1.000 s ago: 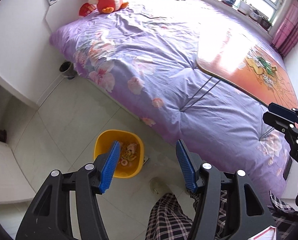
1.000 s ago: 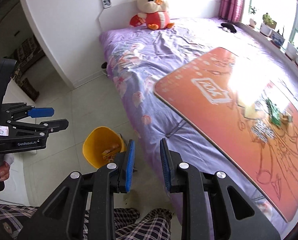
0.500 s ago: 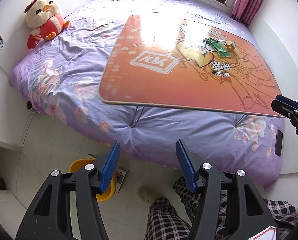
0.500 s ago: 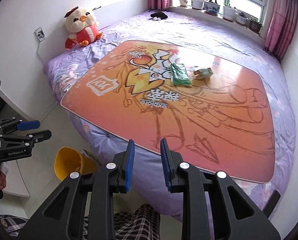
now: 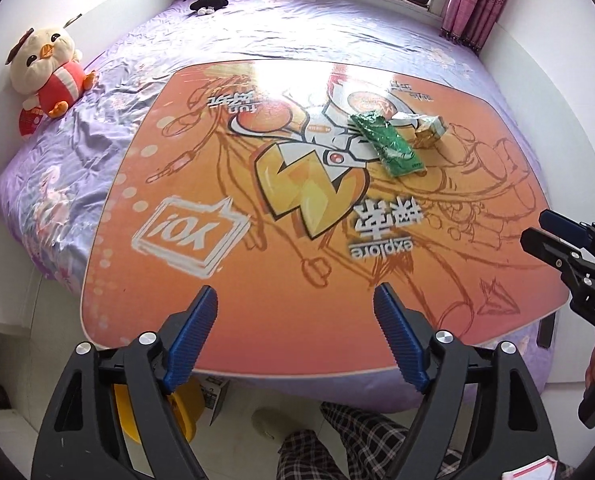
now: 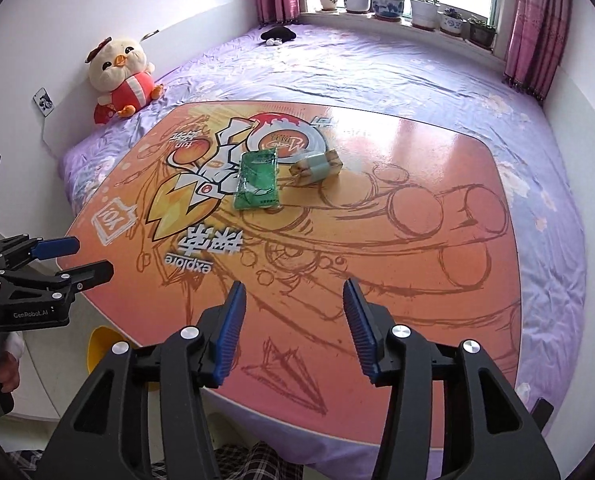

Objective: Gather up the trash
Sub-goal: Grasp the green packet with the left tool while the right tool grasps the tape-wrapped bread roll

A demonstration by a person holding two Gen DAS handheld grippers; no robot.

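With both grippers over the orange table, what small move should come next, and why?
Probably reach the right gripper forward toward the green plastic wrapper. Its jaws are opening with nothing between them, and the wrapper and the crumpled pale packet lie untouched farther across the orange table.

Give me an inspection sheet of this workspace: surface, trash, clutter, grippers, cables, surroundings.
Surface: orange table standing on the bed.
Job's things: green wrapper and crumpled packet side by side on the table; yellow bin on the floor, partly hidden under the table's edge.
Clutter: plush chick, small black item on the bed.
Grippers: left gripper and right gripper both opening, nothing between them.
Cables: nothing seen.
Surroundings: potted plants on the windowsill, pink curtains.
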